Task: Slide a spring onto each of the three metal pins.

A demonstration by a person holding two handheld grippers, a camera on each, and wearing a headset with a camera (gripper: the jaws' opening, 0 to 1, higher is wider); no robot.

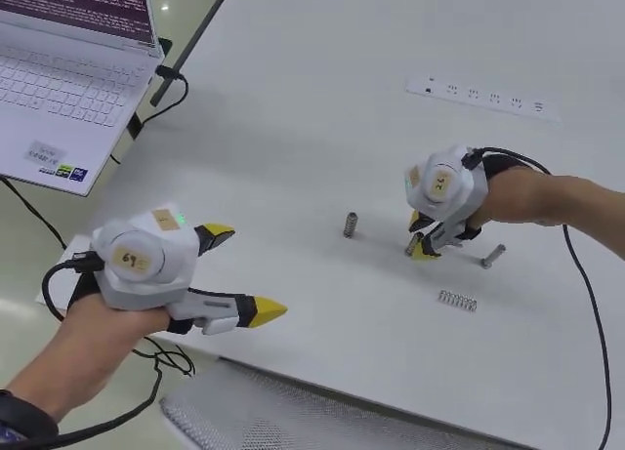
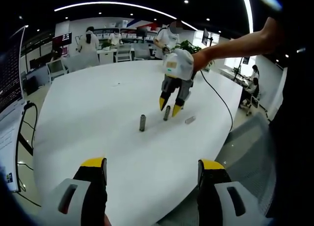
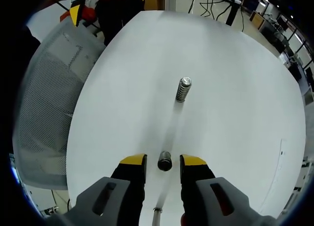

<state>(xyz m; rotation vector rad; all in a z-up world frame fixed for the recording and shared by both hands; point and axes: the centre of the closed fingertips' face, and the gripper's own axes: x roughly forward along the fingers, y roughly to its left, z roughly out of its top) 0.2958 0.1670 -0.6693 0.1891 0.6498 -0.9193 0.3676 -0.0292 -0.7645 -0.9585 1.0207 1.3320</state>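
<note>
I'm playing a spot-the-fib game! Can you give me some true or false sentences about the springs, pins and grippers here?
1. A loose spring lies flat on the table. True.
2. The left gripper is squeezing a spring. False: it is open and holds nothing.
3. An upright pin stands between the right gripper's jaws. True.
4. All three pins stand upright. False: the third pin lies on its side.
</note>
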